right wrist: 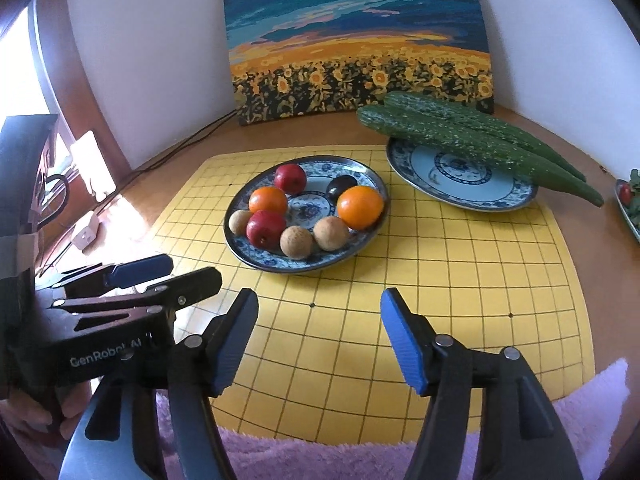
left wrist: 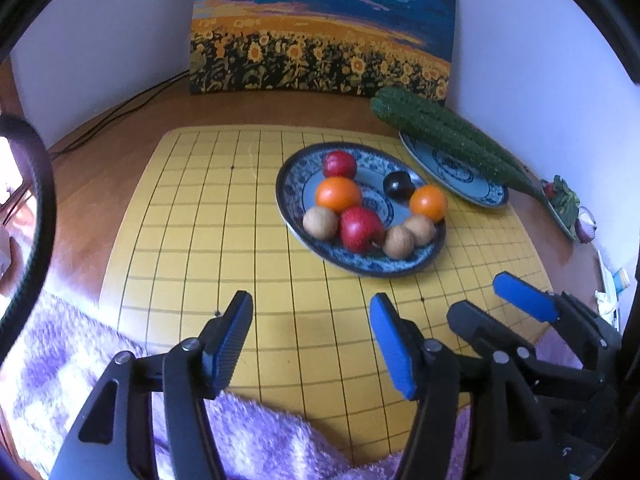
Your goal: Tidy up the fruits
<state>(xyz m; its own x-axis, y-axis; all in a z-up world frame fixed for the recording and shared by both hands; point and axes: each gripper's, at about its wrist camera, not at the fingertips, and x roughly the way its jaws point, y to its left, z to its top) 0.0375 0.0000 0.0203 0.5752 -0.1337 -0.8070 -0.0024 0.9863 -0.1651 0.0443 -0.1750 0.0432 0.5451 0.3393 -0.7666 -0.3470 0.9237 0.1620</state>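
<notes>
**Fruit gathered on one plate, both grippers held empty at the near edge**

Left wrist view: The left gripper (left wrist: 312, 340) is held over the near edge of the yellow grid mat (left wrist: 208, 220), its fingers spread wide with nothing between them. The right gripper (left wrist: 496, 300) is seen just beside it, equally spread and empty. Toward the mat's far right, a blue patterned plate (left wrist: 288, 184) is loaded with two red apples, two oranges, three tan fruits and one dark plum (left wrist: 398, 185). A second plate (left wrist: 480, 192) at the far right corner is crossed by two cucumbers (left wrist: 444, 140).

Right wrist view: The right gripper (right wrist: 320, 344) is shown wide open and empty above the mat's near edge. The left gripper (right wrist: 172, 270) is seen at the left, parted and holding nothing. A sunflower painting (right wrist: 356, 40) is propped against the wall behind the plates.
</notes>
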